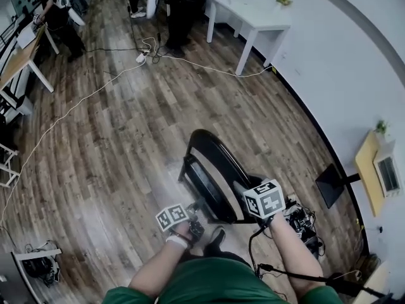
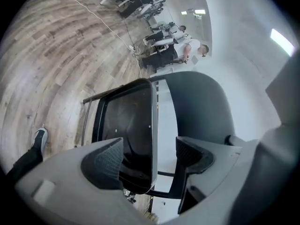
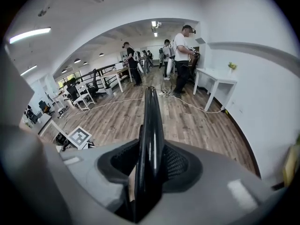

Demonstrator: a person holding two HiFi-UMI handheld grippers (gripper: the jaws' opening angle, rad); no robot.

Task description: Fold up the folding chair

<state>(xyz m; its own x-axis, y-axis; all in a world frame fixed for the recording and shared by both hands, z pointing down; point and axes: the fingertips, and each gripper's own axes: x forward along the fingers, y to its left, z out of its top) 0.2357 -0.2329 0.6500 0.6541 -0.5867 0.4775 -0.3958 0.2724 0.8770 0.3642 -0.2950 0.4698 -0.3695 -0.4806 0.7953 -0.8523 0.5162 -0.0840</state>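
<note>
A black folding chair [image 1: 212, 170] stands on the wooden floor just in front of me, its seat close against the backrest. My right gripper [image 1: 248, 194] is shut on the thin edge of the backrest [image 3: 152, 121], which runs upright between its pads [image 3: 177, 163]. My left gripper [image 1: 193, 225] is low at the chair's near side, open. In the left gripper view the seat [image 2: 126, 125] and the curved backrest [image 2: 199, 107] lie beyond the left gripper [image 2: 146, 156]. The seat's edge shows in the gap, and neither pad presses on it.
My shoe [image 1: 215, 239] is beside the chair's base. Cabled gear [image 1: 304, 220] and a black stand [image 1: 332, 182] sit to the right by the white wall. A white table [image 1: 253, 18], several people [image 1: 177, 5] and a floor cable [image 1: 95, 87] are further off.
</note>
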